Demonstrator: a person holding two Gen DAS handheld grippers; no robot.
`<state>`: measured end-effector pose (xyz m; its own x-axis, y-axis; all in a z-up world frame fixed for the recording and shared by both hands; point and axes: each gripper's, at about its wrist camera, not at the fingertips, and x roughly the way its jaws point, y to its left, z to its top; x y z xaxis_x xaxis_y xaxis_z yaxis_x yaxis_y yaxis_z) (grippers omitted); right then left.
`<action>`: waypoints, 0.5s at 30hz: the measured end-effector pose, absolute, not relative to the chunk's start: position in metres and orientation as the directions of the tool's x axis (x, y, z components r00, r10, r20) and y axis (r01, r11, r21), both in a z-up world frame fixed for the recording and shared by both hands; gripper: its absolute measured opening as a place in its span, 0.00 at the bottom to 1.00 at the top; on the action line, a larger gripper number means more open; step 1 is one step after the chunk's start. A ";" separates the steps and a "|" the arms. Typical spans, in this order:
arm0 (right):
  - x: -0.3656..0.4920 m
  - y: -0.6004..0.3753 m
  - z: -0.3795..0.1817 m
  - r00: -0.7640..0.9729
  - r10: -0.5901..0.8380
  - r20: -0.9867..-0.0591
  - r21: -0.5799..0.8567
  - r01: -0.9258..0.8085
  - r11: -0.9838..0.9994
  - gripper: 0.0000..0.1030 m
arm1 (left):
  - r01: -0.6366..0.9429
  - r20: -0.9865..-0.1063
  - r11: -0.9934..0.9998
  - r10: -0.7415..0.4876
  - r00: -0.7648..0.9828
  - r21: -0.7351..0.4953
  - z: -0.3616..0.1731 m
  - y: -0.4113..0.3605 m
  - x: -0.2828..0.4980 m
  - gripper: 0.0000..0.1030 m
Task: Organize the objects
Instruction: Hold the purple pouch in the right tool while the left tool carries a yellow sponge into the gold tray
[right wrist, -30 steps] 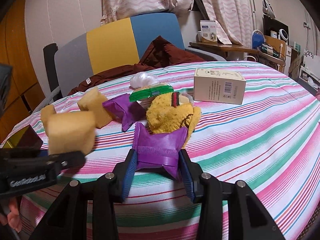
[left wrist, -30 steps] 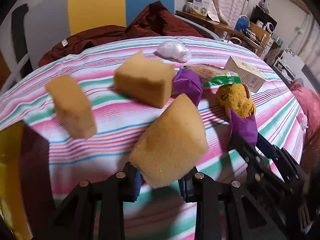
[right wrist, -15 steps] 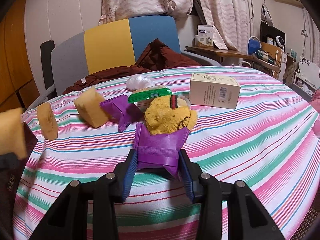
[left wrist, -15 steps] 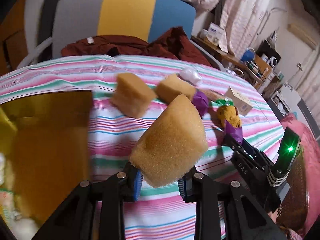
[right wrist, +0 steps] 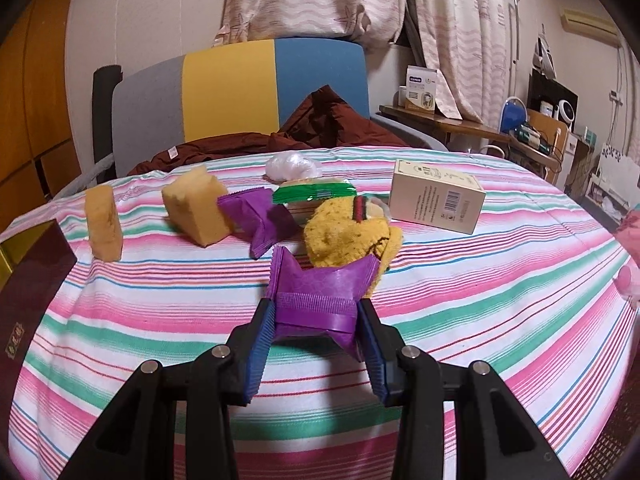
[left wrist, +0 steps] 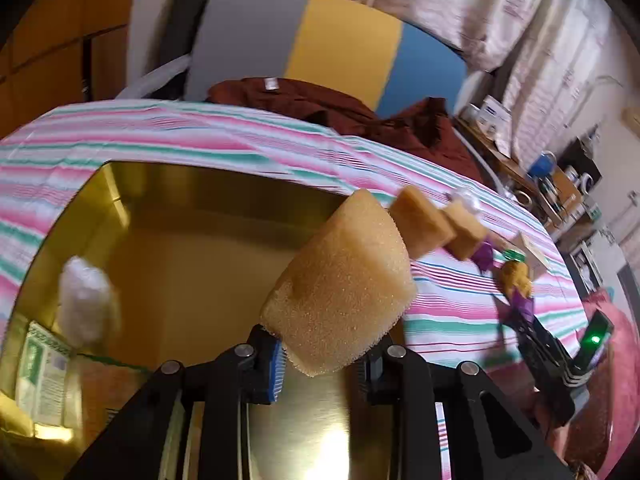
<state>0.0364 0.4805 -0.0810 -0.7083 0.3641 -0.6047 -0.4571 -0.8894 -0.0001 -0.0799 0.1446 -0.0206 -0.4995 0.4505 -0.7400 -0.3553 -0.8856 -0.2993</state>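
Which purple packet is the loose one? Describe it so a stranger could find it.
On the striped tablecloth, find the two sponge blocks standing left of centre. The loose purple packet lies against the right-hand sponge block, below the green wrapper. Unlike the held purple packet, no tongs grip it.

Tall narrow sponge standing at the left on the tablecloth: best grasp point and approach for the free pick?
Grip the tall sponge across its thin width, upper half, coming from the front. It stands upright and apart from the bigger sponge, so both broad faces look open; a low grip would likely tip it.
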 end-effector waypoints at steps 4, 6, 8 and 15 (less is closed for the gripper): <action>0.037 0.478 -0.082 -0.704 0.371 -0.605 -0.012 -0.458 -0.889 0.40 | -0.300 -0.756 -0.907 0.414 -0.507 -0.295 -0.031 0.118 -0.089 0.28; 0.036 0.478 -0.082 -0.702 0.373 -0.607 -0.016 -0.459 -0.888 0.40 | -0.271 -0.766 -0.917 0.393 -0.508 -0.291 -0.036 0.106 -0.096 0.28; 0.036 0.478 -0.082 -0.700 0.375 -0.609 -0.020 -0.458 -0.889 0.40 | -0.234 -0.779 -0.927 0.373 -0.503 -0.292 -0.042 0.093 -0.104 0.28; 0.035 0.475 -0.082 -0.693 0.385 -0.609 -0.037 -0.460 -0.887 0.40 | -0.075 -0.813 -0.941 0.323 -0.484 -0.329 -0.052 0.053 -0.128 0.52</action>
